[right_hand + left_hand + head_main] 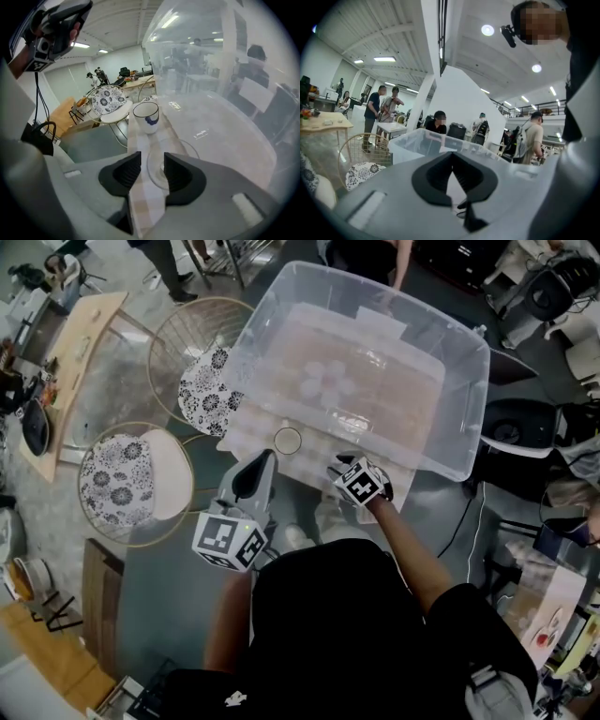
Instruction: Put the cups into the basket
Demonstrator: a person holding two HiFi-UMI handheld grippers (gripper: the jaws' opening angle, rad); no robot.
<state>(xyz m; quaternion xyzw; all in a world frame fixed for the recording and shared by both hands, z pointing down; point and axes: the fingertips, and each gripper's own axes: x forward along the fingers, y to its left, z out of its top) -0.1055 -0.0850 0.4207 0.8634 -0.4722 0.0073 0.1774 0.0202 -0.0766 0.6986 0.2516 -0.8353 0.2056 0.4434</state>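
Observation:
A big clear plastic basket (441, 418) stands on a checked cloth, with several pale cups (323, 379) inside it. Outside its near wall stands a white cup (288, 440) with a blue mark (146, 116). My right gripper (152, 171) points steeply down, jaws open, over a clear glass cup (161, 176) whose rim lies partly between the pads; nothing is gripped. In the head view the right gripper (345, 468) sits just right of the white cup. My left gripper (262, 460) hovers left of that cup, its jaws (452, 168) shut on nothing and facing the basket (422, 143).
Two wire chairs with floral cushions (211, 381) (122, 484) stand left of the table, and a wooden table (80, 343) lies further left. Black bags and chairs (516, 427) crowd the right side. Several people (377, 112) stand beyond the basket.

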